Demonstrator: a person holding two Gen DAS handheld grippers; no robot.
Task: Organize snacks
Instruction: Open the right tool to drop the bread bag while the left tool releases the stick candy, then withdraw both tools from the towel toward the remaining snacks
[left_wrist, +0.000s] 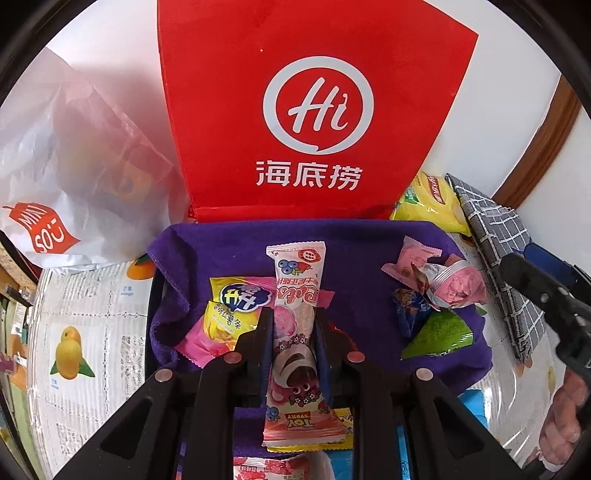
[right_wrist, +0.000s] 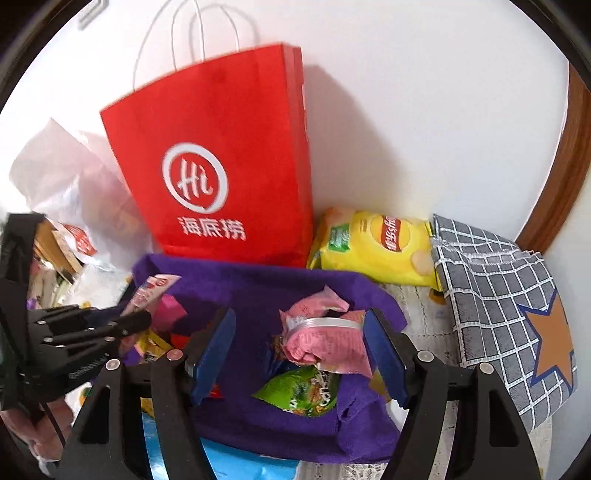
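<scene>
From the left wrist camera, the left gripper is closing its jaws on a long pink snack bar, pinching it at mid-length so the wrapper is sticking out ahead of the jaws and behind them. Beneath the jaws a purple towel is lining a tray. Just left of the jaws a yellow packet is lying on it; well to the right a pile of pink sweets and a green packet are sitting together. Ahead of the jaws a red paper bag is standing against the wall.

From the right wrist camera, the right gripper is holding its jaws wide apart, gripping nothing. The pink sweets are lying between the open jaws, with the green packet nearer the camera. A yellow crisp bag is lying ahead and to the right, beside a grey checked cloth.
</scene>
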